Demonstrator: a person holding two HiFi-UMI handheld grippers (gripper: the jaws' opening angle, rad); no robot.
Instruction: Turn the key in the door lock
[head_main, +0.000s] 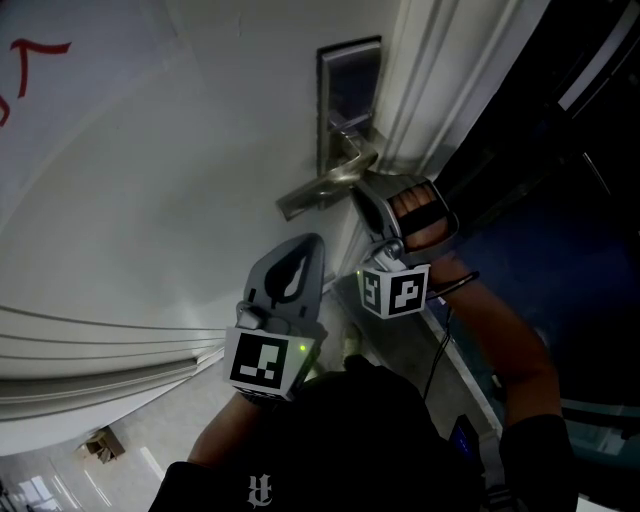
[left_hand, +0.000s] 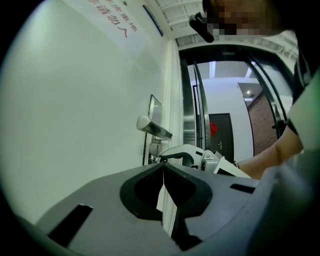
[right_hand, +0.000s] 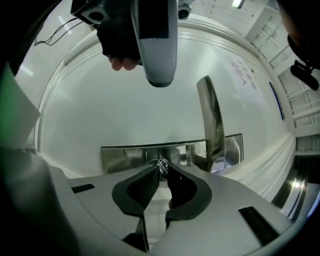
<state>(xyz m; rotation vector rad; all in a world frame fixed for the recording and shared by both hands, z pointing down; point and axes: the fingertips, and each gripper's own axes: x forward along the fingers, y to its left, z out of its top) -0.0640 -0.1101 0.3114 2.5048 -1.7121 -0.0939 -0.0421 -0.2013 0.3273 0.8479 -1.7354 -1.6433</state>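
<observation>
My right claw (right_hand: 163, 170) seems pinched on the key (right_hand: 161, 164); I'd rotate squarely about its axis. Left claw (left_hand: 163, 167) is pressed together, empty.

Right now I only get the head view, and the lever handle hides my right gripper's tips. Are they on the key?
Observer: Yes. The right gripper view shows the right gripper shut on the key, at the lock plate.
Operator: Is the left gripper holding anything?
Observer: No. The left gripper has its jaws together, nothing between them.
Operator: Where does the handle sit from the key?
Observer: The lever handle joins the plate beside the key, to its right in that view.
</observation>
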